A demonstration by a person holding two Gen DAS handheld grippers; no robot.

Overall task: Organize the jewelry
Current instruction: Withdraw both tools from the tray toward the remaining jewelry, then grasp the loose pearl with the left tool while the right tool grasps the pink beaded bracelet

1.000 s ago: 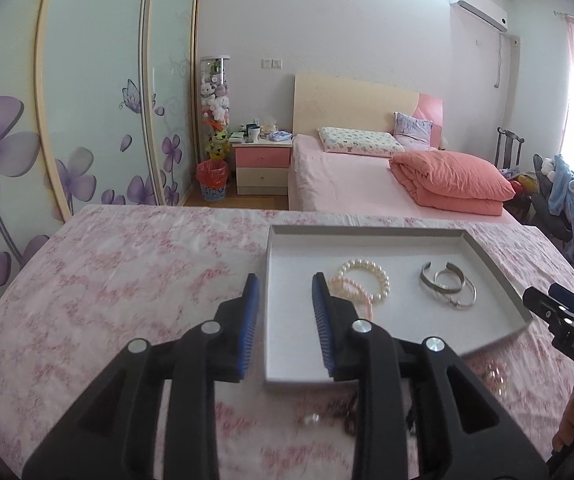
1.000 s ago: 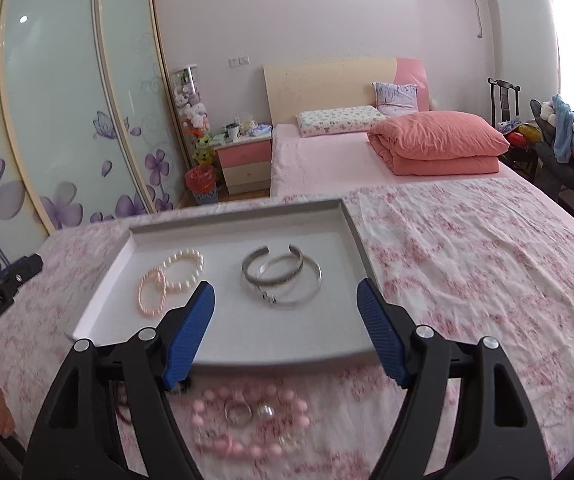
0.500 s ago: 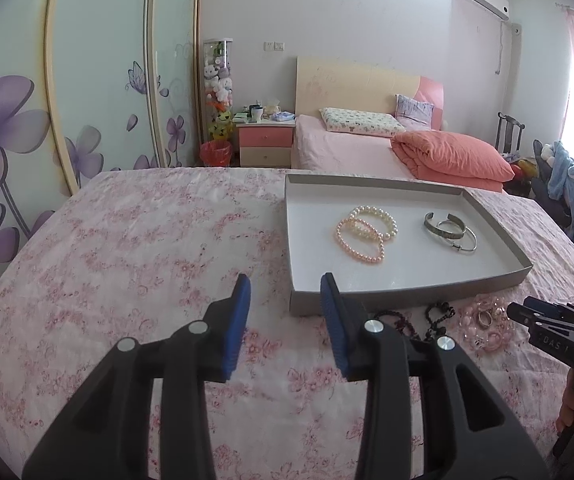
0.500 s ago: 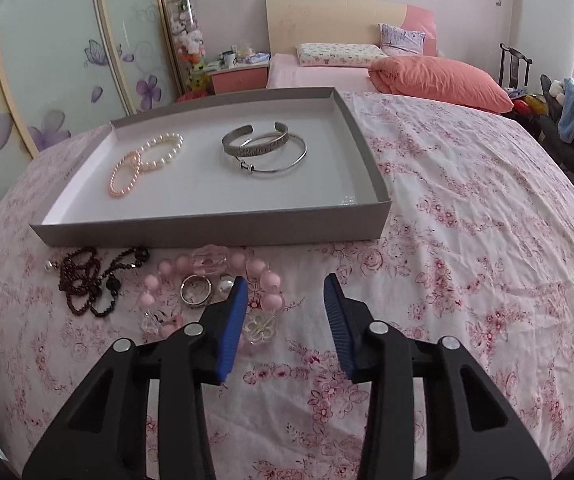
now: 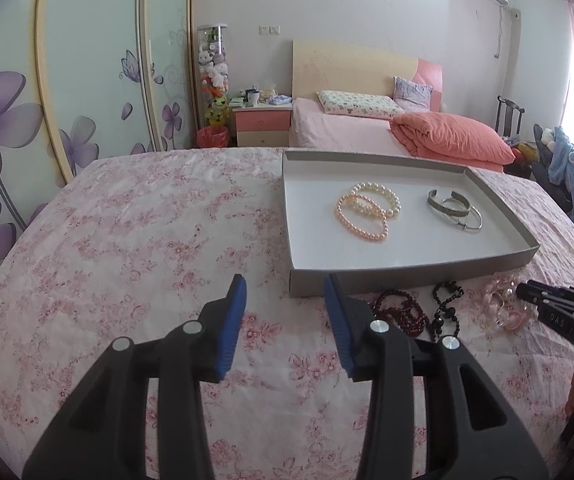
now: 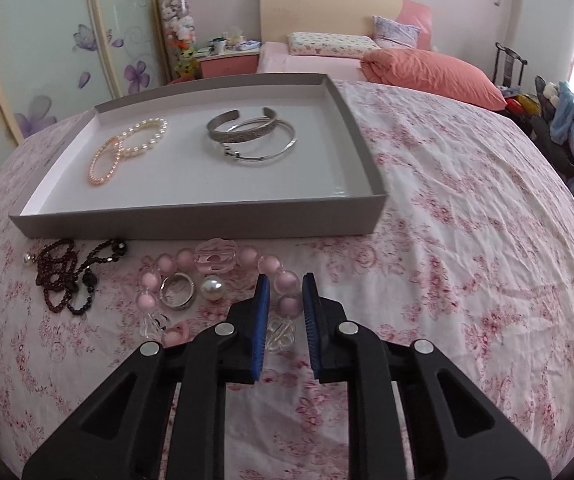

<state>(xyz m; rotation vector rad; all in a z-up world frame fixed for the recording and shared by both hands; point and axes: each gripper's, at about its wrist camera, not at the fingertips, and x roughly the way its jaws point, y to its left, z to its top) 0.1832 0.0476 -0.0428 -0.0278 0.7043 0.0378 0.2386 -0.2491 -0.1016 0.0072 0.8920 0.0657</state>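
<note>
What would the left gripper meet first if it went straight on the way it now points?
Probably the flowered bedcover, just left of the grey tray's near corner; the left gripper has nothing between its fingers. Depth is uncertain.

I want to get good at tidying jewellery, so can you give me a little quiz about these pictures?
1. True or false: the silver metal bangles lie outside the shallow grey cardboard tray.
2. Which is shut on the pink round-bead bracelet lying on the pink floral cloth? A: left gripper. B: right gripper.
3. Fill in: the tray holds ___ pearl bead bracelets.

Key: 1 false; 2 B; 3 two.
</note>
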